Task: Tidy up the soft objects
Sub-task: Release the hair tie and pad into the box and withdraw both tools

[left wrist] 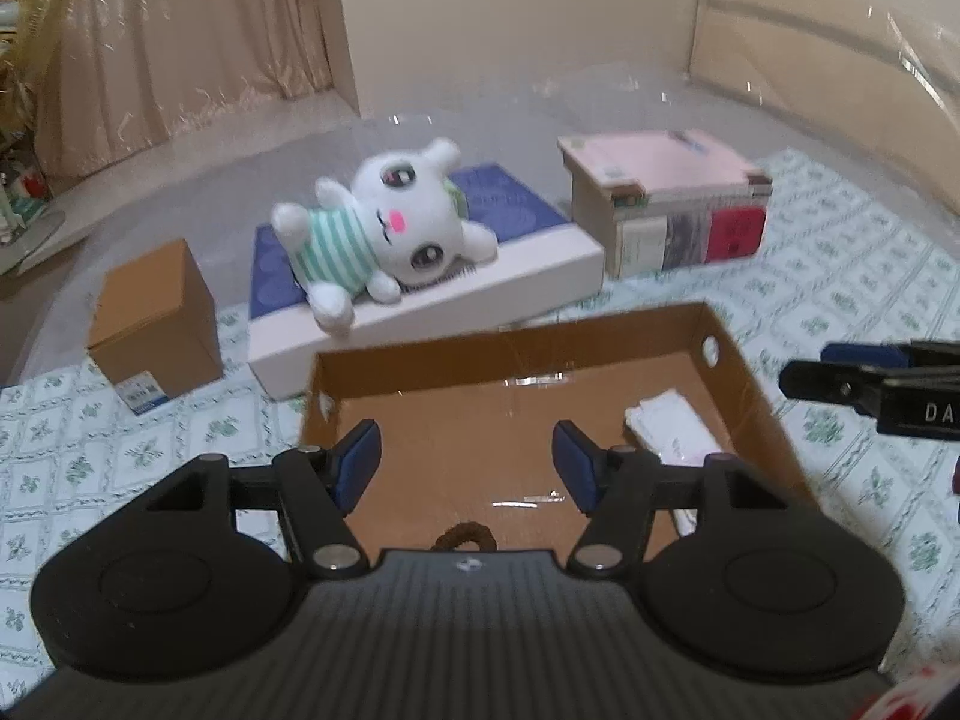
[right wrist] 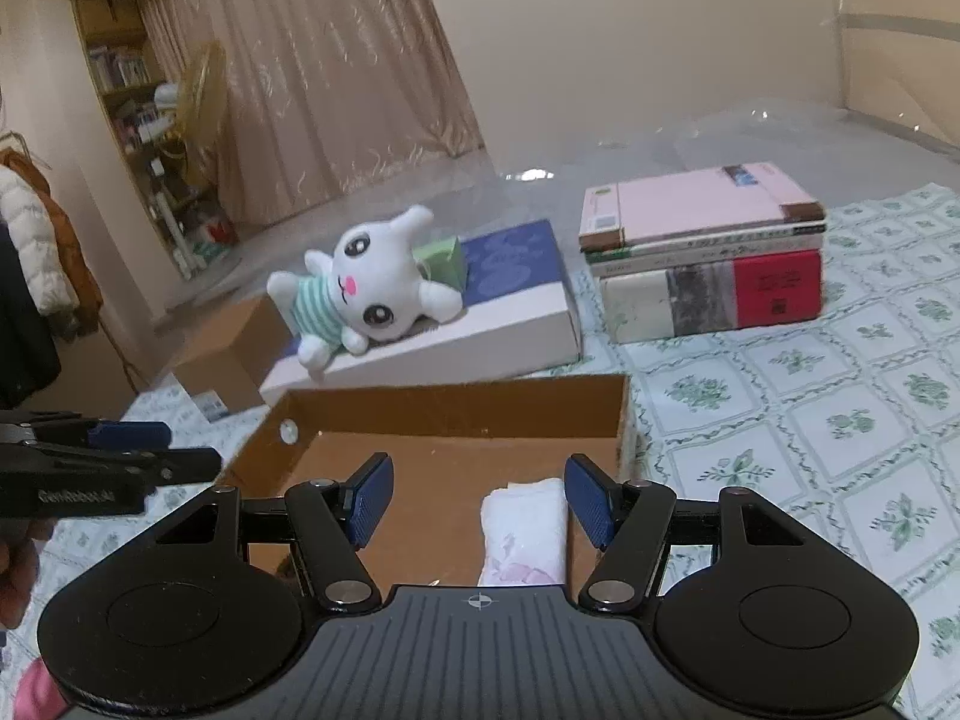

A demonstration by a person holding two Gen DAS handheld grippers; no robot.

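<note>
A white plush bunny [left wrist: 384,228] in a green striped shirt lies on a white and blue flat box [left wrist: 510,282], beyond an open brown cardboard box [left wrist: 516,348]. It also shows in the right wrist view [right wrist: 366,282], on the flat box [right wrist: 516,312]. A folded white cloth [left wrist: 672,426] lies inside the cardboard box at its right side, also seen in the right wrist view [right wrist: 522,528]. My left gripper [left wrist: 468,462] is open and empty over the cardboard box. My right gripper [right wrist: 480,498] is open and empty over the cardboard box [right wrist: 456,414], with the cloth just below it.
A small closed brown carton [left wrist: 156,318] stands at the left. A stack of books [left wrist: 672,204] stands at the right, also in the right wrist view [right wrist: 708,252]. The floral bed cover [right wrist: 810,420] stretches to the right. Curtains and a bookshelf [right wrist: 132,96] are far behind.
</note>
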